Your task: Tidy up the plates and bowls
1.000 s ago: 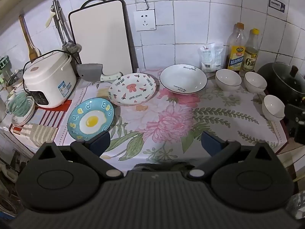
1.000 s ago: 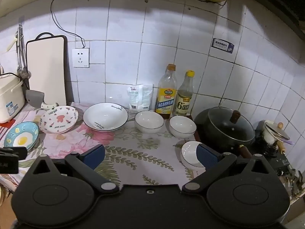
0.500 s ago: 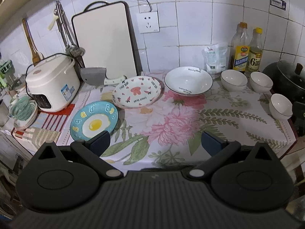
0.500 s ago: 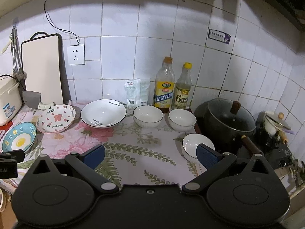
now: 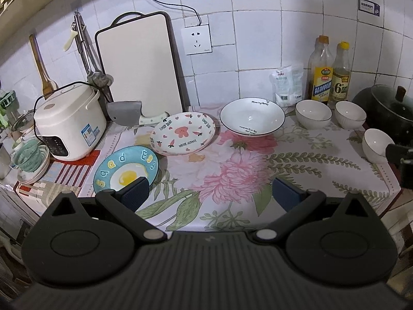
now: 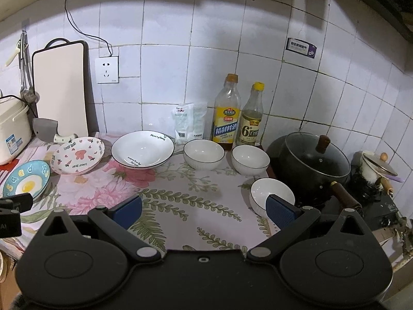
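Nothing picked up yet: both tongs poised over the counter, dishes spread out.

The left gripper (image 5: pixel 206 193) and right gripper (image 6: pixel 204 209) hang spread wide and empty above the floral cloth (image 5: pixel 232 170). The egg plate (image 5: pixel 126 169) lies just beside the left one's finger, the heart-print plate (image 5: pixel 183 133) and big white bowl (image 5: pixel 251 120) behind it. Three small bowls sit to the right, the nearest (image 6: pixel 268 193) by the right gripper's finger near the black pot (image 6: pixel 313 162). I'd guess stacking starts next, and gripping a thin rim will need care.

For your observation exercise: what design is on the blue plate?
A fried egg with yellow lettering on the blue plate; left wrist view.
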A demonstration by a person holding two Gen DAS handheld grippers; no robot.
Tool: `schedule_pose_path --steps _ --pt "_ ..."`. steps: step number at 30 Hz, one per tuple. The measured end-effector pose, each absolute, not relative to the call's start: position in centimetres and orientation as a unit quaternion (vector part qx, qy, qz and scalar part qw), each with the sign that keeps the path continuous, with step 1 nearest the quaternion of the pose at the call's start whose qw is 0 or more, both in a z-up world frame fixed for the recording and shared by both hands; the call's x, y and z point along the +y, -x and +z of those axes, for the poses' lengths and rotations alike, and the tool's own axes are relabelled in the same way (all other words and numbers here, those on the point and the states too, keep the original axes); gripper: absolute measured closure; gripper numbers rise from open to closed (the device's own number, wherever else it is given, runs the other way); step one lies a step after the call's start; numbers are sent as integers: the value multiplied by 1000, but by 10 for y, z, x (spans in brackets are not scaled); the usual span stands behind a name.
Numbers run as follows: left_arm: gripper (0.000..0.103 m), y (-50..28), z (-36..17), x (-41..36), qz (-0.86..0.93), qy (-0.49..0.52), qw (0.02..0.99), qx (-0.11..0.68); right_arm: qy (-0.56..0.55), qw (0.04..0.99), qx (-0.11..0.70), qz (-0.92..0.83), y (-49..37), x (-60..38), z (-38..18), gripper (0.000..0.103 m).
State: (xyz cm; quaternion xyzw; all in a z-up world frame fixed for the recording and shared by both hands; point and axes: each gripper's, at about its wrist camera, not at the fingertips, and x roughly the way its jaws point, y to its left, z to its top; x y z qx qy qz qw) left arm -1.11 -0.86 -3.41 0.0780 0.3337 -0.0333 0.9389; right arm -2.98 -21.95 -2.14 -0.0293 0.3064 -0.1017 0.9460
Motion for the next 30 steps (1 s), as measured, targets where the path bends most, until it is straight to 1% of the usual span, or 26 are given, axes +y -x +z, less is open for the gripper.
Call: schedule_pose_path --steps 22,30 --pt "0 8 -44 12 -20 -48 938 342 34 945 314 -80 31 -204 -31 0" --pt "0 5 -47 19 -18 -40 934 356 37 946 314 -72 32 -200 -31 0"
